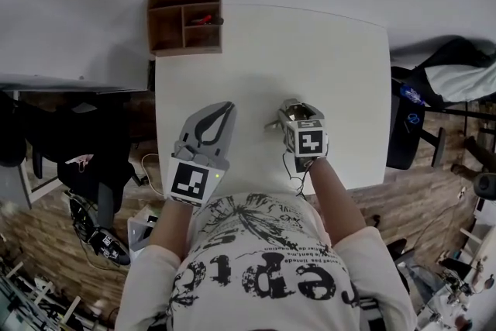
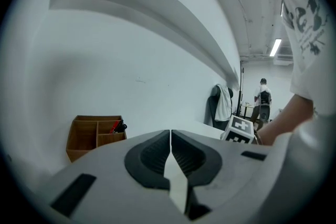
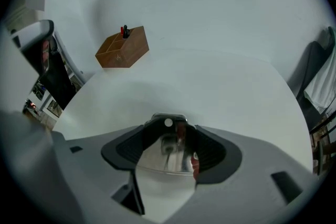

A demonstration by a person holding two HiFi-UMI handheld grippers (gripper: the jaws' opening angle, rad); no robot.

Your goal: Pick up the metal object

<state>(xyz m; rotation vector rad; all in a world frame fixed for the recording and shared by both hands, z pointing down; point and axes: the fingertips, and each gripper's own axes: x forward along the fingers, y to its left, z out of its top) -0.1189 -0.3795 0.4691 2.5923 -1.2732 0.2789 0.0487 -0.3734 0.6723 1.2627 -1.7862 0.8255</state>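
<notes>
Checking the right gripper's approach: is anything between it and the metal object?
Nothing visible stands in the way. The metal object sits on the table right between the right gripper's jaws, which are closing around it.

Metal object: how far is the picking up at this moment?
Done: the metal object sits between the jaws of the right gripper. In hand: those jaws are closing on it. Left: a firm grip and the lift; it seems to rest on the white table. The left gripper is shut and empty.
</notes>
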